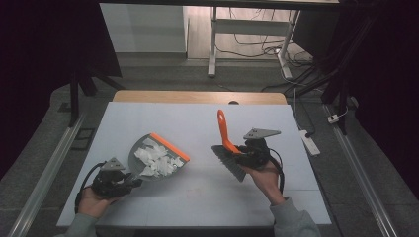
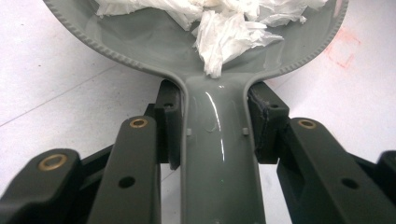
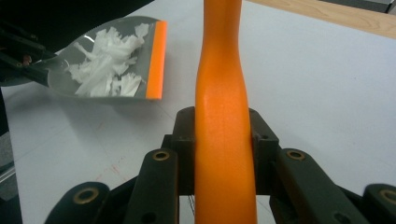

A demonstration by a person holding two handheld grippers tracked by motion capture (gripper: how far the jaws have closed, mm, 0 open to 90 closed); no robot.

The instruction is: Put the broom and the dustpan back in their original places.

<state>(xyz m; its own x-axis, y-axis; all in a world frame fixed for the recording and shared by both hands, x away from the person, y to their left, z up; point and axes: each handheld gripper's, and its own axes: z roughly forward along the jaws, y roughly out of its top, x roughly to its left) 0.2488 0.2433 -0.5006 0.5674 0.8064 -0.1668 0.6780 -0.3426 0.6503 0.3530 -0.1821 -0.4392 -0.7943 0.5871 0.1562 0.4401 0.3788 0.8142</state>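
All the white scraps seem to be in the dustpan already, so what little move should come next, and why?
Probably keep the dustpan level and lift it gently in the left claw, which is shut on its grey handle. The paper scraps lie loose near the orange lip, so a forward tilt could spill them. The brush, clamped in the right claw, is held away from the pan, and I see no scraps on the table.
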